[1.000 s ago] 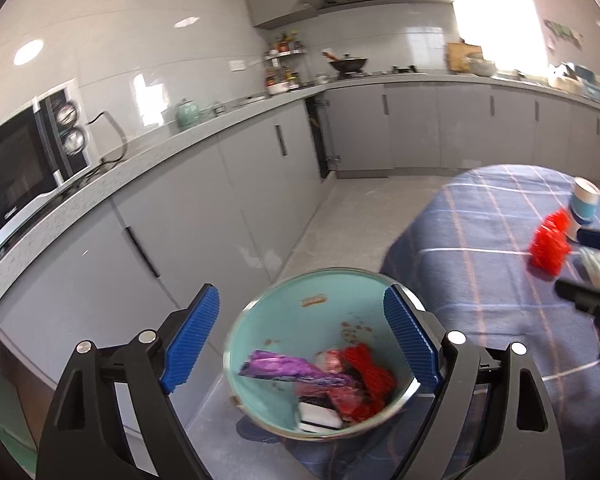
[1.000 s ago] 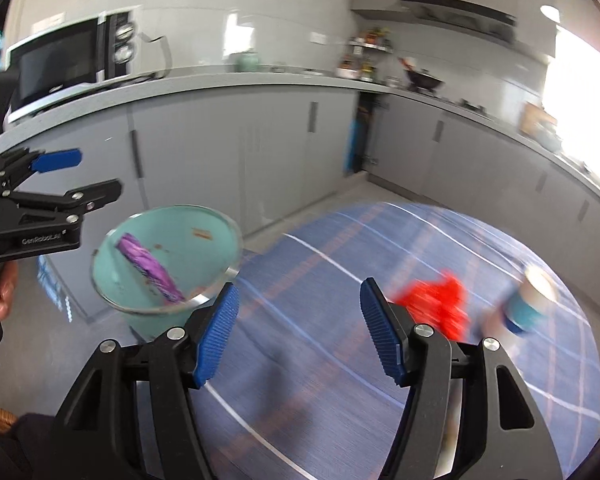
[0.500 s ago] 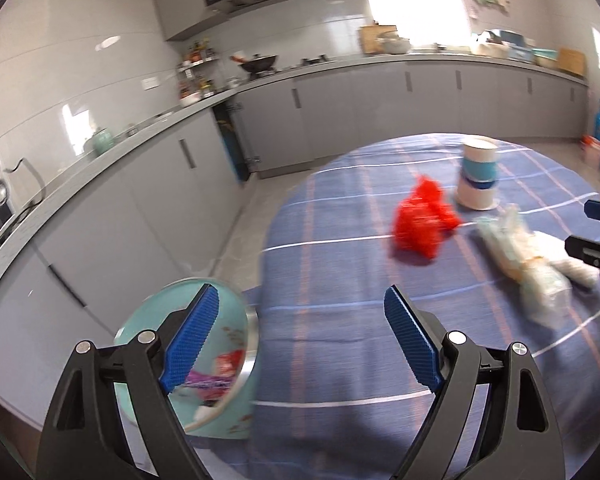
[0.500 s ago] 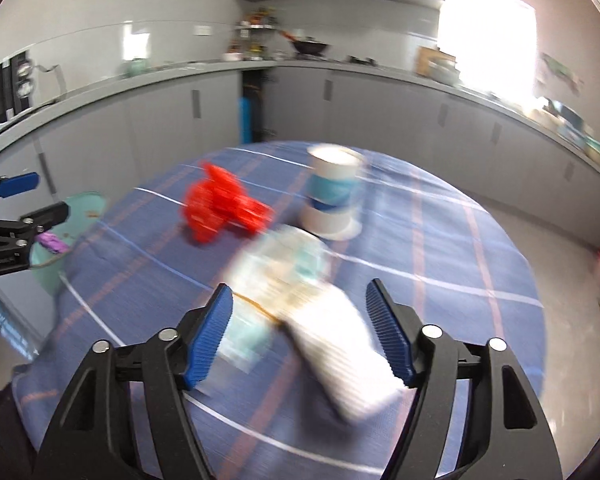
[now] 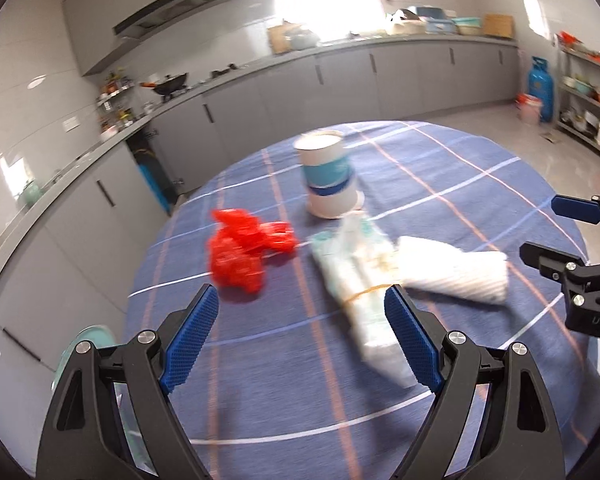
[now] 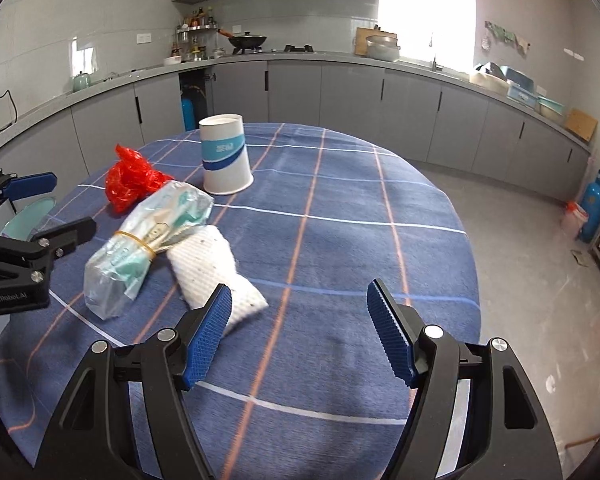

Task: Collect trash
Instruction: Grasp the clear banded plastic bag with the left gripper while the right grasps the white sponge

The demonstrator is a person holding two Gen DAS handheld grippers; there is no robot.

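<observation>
We hold both tongs, left tongs (image 5: 300, 344) and right tongs (image 6: 298, 330), spread empty over the round blue-checked cloth worktop (image 6: 340, 216) in a grey-cabineted kitchen.

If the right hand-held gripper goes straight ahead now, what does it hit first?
Probably bare tablecloth; nothing lies between the open right hand-held gripper pads. The white paper roll sits just beside the left pad, though depth is unclear.

Both wrist cameras look forward and down over the round table (image 5: 480, 184), near its edge; both views share the paper cup (image 6: 225, 154).
</observation>
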